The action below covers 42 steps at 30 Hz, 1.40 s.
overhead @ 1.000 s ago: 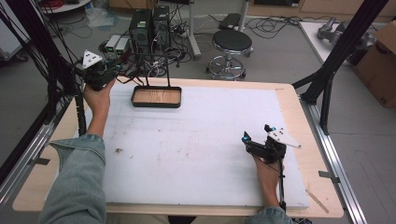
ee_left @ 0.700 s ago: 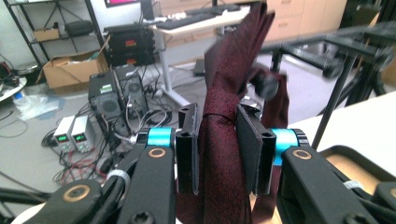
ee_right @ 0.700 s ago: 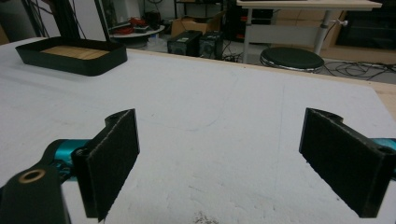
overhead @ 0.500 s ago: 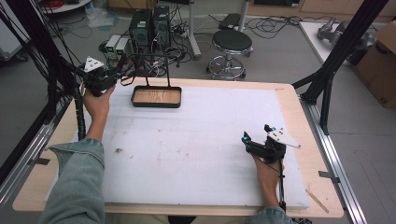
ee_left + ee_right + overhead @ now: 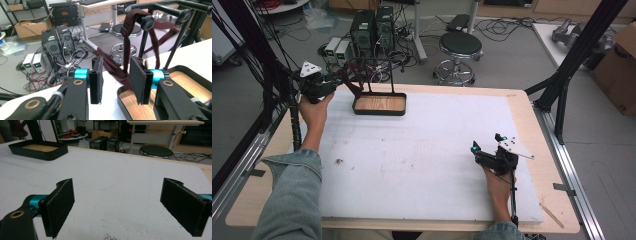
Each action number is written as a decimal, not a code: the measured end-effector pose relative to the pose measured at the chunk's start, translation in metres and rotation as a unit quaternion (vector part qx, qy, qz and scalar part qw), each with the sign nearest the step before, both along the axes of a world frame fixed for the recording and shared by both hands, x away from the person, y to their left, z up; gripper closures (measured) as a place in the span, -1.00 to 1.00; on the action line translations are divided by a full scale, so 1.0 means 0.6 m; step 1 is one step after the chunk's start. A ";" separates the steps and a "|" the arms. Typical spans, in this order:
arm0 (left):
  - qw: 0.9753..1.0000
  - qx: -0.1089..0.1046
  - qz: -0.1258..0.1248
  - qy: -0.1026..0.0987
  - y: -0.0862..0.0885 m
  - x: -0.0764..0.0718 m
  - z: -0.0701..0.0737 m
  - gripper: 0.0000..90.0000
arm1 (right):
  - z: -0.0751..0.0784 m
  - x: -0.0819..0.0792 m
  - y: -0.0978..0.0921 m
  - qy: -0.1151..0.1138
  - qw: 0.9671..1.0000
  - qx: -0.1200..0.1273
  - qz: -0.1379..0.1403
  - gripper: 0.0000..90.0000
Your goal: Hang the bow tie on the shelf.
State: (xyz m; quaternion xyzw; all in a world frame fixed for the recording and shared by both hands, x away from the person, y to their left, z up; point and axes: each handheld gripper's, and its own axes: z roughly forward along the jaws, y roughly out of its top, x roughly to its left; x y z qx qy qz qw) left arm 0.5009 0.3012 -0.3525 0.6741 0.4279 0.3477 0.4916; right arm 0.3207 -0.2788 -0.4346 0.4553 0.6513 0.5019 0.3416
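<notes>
A black tray [image 5: 379, 111] with a wooden floor stands at the table's far left, and a black peg rack [image 5: 147, 22] rises over it. From one peg hangs a dark red strap [image 5: 126, 45], which trails down past the tray's corner. My left gripper [image 5: 334, 82] is held at that corner; its jaws [image 5: 116, 72] stand open with the strap's lower part in the gap just beyond them. The strap [image 5: 352, 82] stretches from the rack toward this gripper. Low over the white sheet at the near right, my right gripper [image 5: 486, 144] is wide open [image 5: 117, 202] and holds nothing. The tray [image 5: 40, 152] lies far off to its left.
A white foam sheet [image 5: 422, 150] covers most of the wooden table. A few dark crumbs [image 5: 338, 161] lie at its left. Beyond the far edge are a stool [image 5: 460, 45], computer cases [image 5: 372, 30] and cables. Black frame posts [image 5: 572, 65] stand at the right corner.
My left gripper has shifted slightly at the tray's far left corner by the strap. The right gripper has not moved.
</notes>
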 end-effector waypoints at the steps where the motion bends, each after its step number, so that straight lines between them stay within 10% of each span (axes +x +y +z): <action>1: 1.000 0.002 0.000 -0.002 0.002 -0.002 0.001 0.36 | 0.000 0.000 0.000 0.000 1.000 0.000 0.000 -0.75; 20: 0.996 -0.010 -0.089 0.000 0.016 -0.084 0.008 -0.05 | 0.000 0.000 0.000 0.001 1.000 0.005 -0.002 -0.75; 42: 0.993 -0.020 -0.112 -0.028 -0.019 -0.197 0.003 -0.46 | 0.000 0.002 -0.003 -0.001 1.000 0.007 -0.001 -0.75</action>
